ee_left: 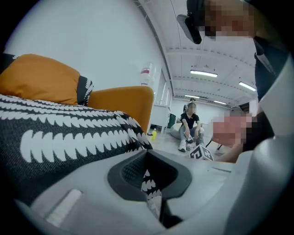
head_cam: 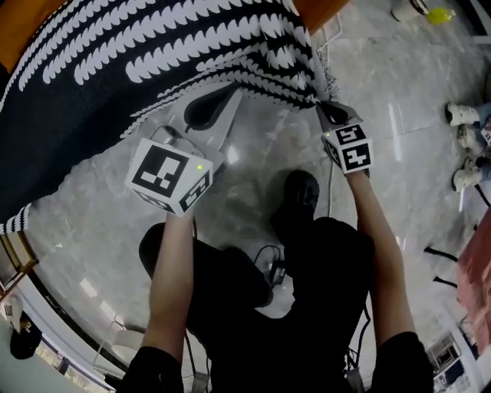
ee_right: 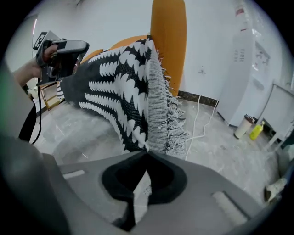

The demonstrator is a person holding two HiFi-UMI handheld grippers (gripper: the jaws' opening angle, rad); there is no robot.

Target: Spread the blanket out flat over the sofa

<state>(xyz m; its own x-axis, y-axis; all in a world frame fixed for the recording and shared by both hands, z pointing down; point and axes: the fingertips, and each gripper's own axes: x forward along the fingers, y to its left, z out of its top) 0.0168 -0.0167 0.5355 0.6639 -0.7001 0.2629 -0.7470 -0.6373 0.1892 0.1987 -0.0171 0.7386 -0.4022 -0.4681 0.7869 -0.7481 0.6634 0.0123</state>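
Observation:
A black blanket (head_cam: 153, 54) with white leaf-like rows hangs off an orange sofa (head_cam: 19, 23) across the top of the head view. My left gripper (head_cam: 201, 113) is shut on the blanket's lower edge, and a strip of the fabric (ee_left: 55, 137) shows pinched between its jaws (ee_left: 147, 153). To the right, my right gripper (head_cam: 328, 107) is shut on the fringed corner. From there the blanket (ee_right: 124, 87) stretches taut up towards the sofa back (ee_right: 168, 32). The left gripper (ee_right: 59, 55) shows at the upper left of the right gripper view.
Grey marble floor lies below, with a white cable (ee_right: 202, 119) trailing near the sofa. A yellow bottle (ee_right: 256, 131) and a white cabinet (ee_right: 243, 69) stand at the right. A person (ee_left: 190, 124) sits on the floor further off. My own shoe (head_cam: 301, 192) is under the grippers.

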